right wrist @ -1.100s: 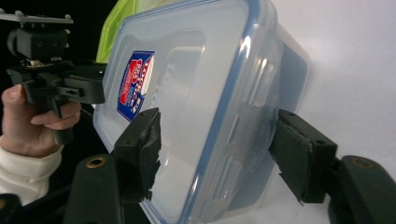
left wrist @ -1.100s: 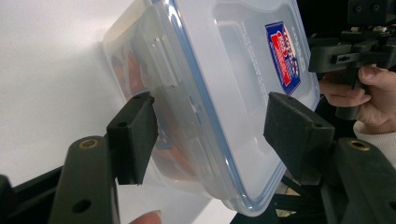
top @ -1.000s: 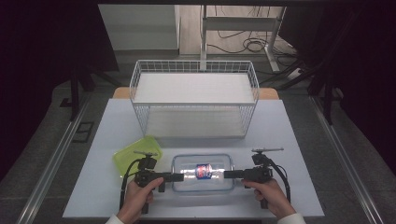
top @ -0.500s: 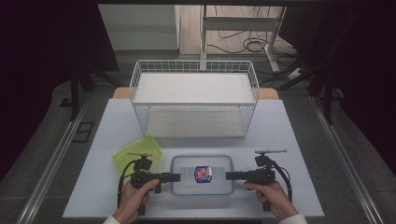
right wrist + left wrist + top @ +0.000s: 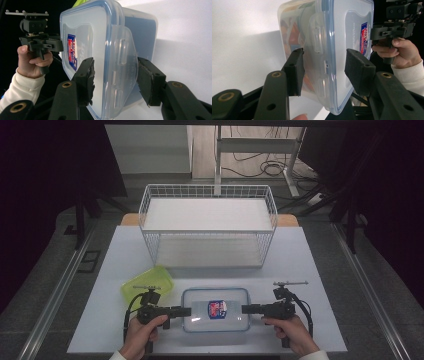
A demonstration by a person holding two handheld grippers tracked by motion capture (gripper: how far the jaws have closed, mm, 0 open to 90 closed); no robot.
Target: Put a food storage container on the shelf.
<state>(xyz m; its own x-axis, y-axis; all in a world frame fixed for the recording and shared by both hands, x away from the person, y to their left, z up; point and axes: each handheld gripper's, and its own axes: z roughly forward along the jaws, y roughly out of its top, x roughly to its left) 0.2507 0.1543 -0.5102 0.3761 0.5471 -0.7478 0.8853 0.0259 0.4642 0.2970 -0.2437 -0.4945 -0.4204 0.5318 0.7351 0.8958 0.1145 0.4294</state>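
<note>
A clear plastic container (image 5: 216, 309) with a blue-rimmed lid and a red-and-blue label lies flat at the table's front middle. My left gripper (image 5: 185, 310) reaches in from its left end. In the left gripper view the container (image 5: 329, 37) sits between the jaws, which have just been closing; the lid-side pad (image 5: 359, 71) still shows a gap. My right gripper (image 5: 247, 309) is at the right end. Its jaws have also been closing, and its pads (image 5: 86, 80) lie against the lid (image 5: 82, 37) and the raised latch flap (image 5: 122, 57).
A white wire basket (image 5: 207, 225) stands behind the container across the table's middle. A yellow-green lid (image 5: 147, 285) lies to the left, just behind my left gripper. The white tabletop (image 5: 320, 270) ends close behind the person's hands.
Both hands stay at the container's two ends and have hardly shifted. The container lies in the same spot.
</note>
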